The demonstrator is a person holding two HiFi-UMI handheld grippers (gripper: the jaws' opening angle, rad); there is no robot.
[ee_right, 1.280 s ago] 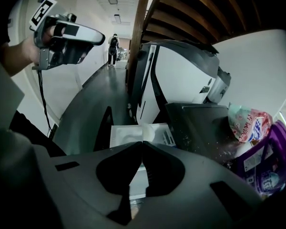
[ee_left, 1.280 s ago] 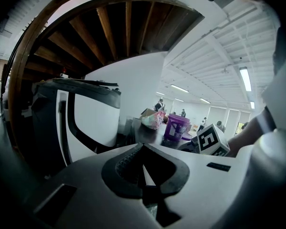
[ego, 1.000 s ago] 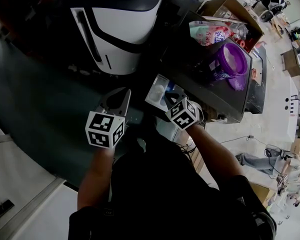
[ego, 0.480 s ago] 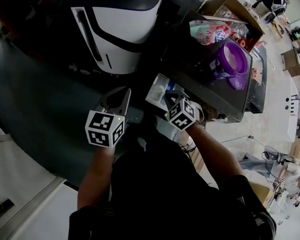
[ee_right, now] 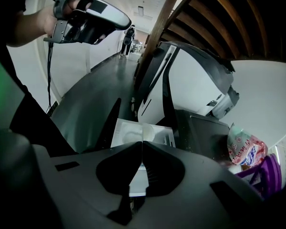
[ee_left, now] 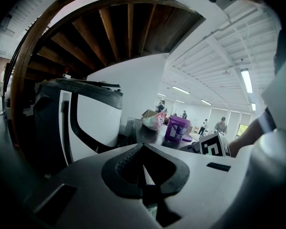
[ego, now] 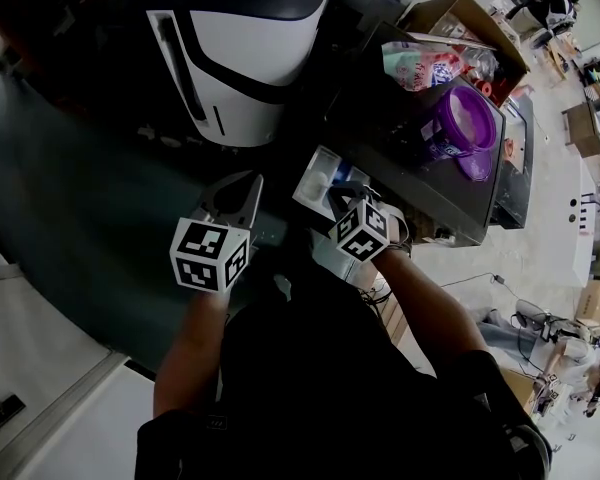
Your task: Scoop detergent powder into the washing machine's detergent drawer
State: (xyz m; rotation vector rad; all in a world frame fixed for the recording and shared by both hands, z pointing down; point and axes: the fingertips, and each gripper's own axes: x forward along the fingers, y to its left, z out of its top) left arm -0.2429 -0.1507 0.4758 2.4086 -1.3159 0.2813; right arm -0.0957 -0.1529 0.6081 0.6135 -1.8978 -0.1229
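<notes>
Two grippers were both pinched shut on nothing: left gripper off to the side, right gripper just over the open drawer. Powder tub sat apart from it, so I'd guess a shaky carry would've dropped some along the way.

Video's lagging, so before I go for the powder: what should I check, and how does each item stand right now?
1. Detergent drawer open: ok. It is pulled out, with its white compartments exposed.
2. Right tongs ready to grasp: not ok. They are shut and empty, pointing at the drawer.
3. Left tongs ready to grasp: not ok. They are shut and empty.
4. Purple tub open: ok, it seems. Its lid lies beside it.
5. Scoop located: cannot tell. None shows in any view.
6. Powder in the tub: cannot tell. The inside is not visible.
</notes>
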